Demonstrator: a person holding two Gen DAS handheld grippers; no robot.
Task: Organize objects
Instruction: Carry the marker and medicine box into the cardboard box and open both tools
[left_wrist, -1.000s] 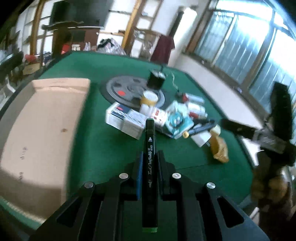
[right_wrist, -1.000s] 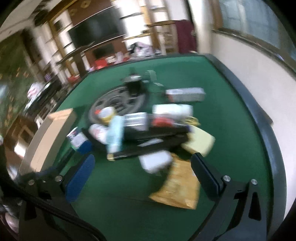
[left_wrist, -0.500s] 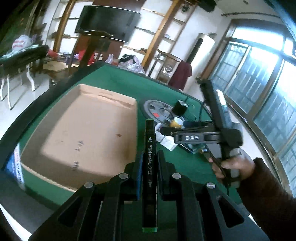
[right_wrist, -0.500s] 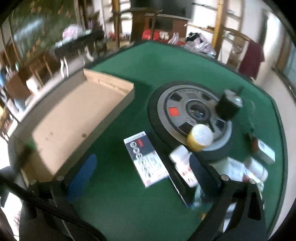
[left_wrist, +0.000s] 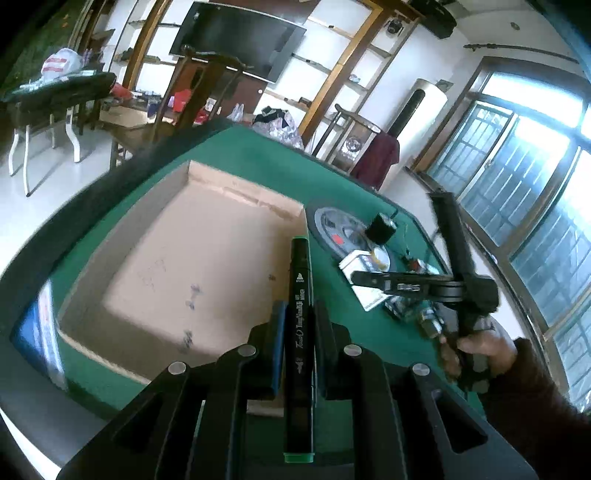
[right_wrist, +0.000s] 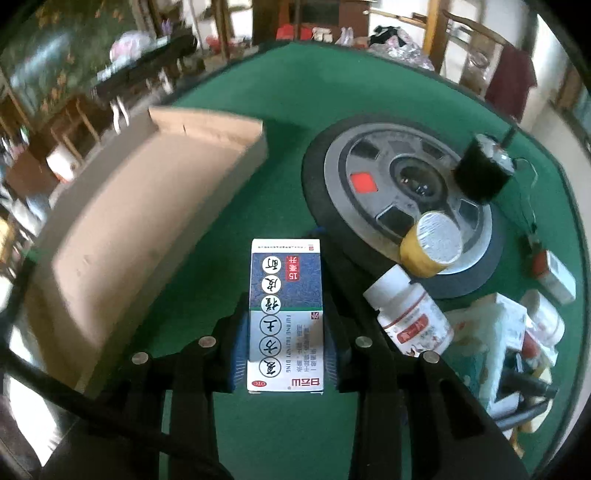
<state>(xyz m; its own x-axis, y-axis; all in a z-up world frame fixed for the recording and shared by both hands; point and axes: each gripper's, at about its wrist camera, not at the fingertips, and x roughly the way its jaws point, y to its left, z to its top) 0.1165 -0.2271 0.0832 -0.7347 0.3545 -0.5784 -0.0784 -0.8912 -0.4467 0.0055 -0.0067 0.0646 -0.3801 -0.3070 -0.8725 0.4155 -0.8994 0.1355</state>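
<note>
2 grippers are busy at once over the green table (right_wrist: 295, 435). The left gripper (left_wrist: 297, 317) is fully clamped on a black marker (left_wrist: 299, 332), which runs lengthwise between its blue pads and pokes out over the near edge of the open cardboard box (left_wrist: 177, 266). The right gripper (right_wrist: 286, 332) is closing its jaws on a blue-and-white medicine carton (right_wrist: 286, 317) lying flat on the felt, between the box and the grey disc (right_wrist: 406, 184); the pads sit against its long sides, though how firm the hold is cannot be told. Risk 1: the carton is thin card and may buckle or squirt out if squeezed off-centre, sliding toward the white pill bottle (right_wrist: 410, 314) just beside it. Risk 2: the yellow-sided tub (right_wrist: 432, 249) perched on the disc's rim and the clutter on the right stand near enough to be knocked by a careless lift. Risk 3: with both tools heading for 1 box, the marker's long end could catch the box wall or the other gripper.
</note>
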